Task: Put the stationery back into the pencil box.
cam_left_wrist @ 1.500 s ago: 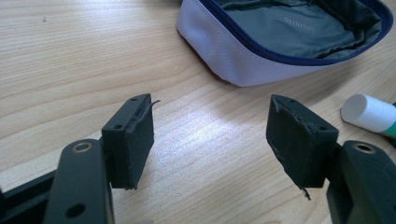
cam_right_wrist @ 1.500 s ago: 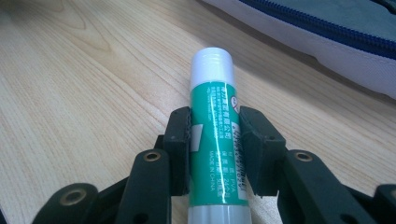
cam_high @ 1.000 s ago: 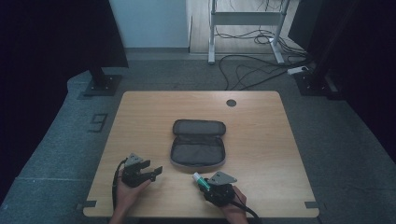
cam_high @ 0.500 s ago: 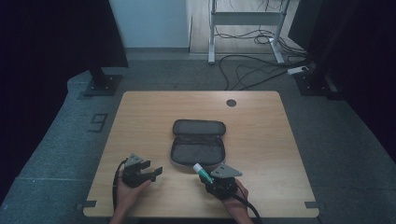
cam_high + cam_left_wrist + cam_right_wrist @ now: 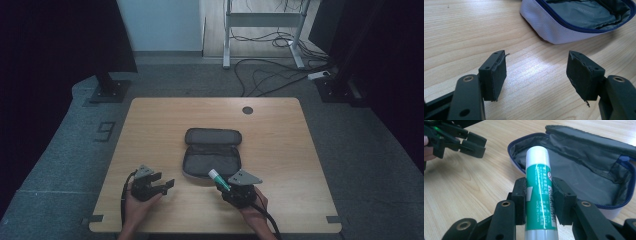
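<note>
A green glue stick (image 5: 539, 200) with a white cap is clamped between the pads of my right gripper (image 5: 539, 202), tip pointing toward the open pencil case (image 5: 586, 177). From above, the glue stick (image 5: 219, 179) juts out of the right gripper (image 5: 227, 189) at the case's near right corner. The grey case (image 5: 212, 155) lies unzipped in the middle of the wooden table (image 5: 280, 130), its lining showing. My left gripper (image 5: 162, 186) rests at the front left, open, with bare wood between its pads (image 5: 496, 75). The case's pale outer wall (image 5: 554, 30) lies just beyond them.
A round cable hole (image 5: 247, 110) sits near the table's far edge. Beyond the table are a metal desk frame (image 5: 260, 30), loose cables (image 5: 270, 75) on the grey floor and a black stand base (image 5: 107, 87) at the left.
My right gripper has lifted the glue stick and carried it a little toward the case's near edge. The left gripper has stayed where it was.
</note>
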`<act>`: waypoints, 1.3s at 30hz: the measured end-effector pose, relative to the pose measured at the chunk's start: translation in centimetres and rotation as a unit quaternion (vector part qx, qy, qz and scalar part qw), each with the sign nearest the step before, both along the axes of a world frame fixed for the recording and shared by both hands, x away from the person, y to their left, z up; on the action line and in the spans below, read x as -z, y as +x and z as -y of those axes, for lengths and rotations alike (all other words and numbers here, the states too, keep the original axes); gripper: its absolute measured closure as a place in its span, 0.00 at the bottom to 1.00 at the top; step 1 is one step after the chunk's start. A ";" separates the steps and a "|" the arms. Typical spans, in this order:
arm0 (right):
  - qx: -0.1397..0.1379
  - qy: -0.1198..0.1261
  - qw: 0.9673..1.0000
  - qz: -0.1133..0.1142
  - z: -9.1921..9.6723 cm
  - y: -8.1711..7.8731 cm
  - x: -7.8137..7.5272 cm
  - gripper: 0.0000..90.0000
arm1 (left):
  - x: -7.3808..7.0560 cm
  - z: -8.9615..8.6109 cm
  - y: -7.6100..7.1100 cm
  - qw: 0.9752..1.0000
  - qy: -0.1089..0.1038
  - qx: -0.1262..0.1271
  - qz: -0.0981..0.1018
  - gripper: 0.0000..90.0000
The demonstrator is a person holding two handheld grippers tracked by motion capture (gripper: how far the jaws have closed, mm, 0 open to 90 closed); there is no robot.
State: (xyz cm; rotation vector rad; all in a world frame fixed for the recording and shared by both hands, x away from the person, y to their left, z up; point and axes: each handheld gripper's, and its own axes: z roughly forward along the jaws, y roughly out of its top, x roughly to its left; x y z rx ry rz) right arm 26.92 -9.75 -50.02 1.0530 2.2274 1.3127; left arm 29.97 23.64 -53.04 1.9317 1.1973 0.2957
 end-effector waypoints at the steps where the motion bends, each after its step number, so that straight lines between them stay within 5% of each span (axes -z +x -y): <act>1: 0.000 -0.001 1.000 0.000 0.1 0.2 -0.2 0.72 | 0.0 0.0 0.0 1.000 0.000 0.001 0.000 0.36; 18: 0.001 0.019 1.000 0.009 0.3 2.0 -2.1 0.72 | 0.0 0.4 -0.1 1.000 -0.001 0.005 -0.001 0.36; 39: 0.012 -0.019 1.000 -0.004 -0.8 7.1 -0.9 0.72 | 0.2 0.4 -0.1 1.000 -0.002 0.007 -0.005 0.36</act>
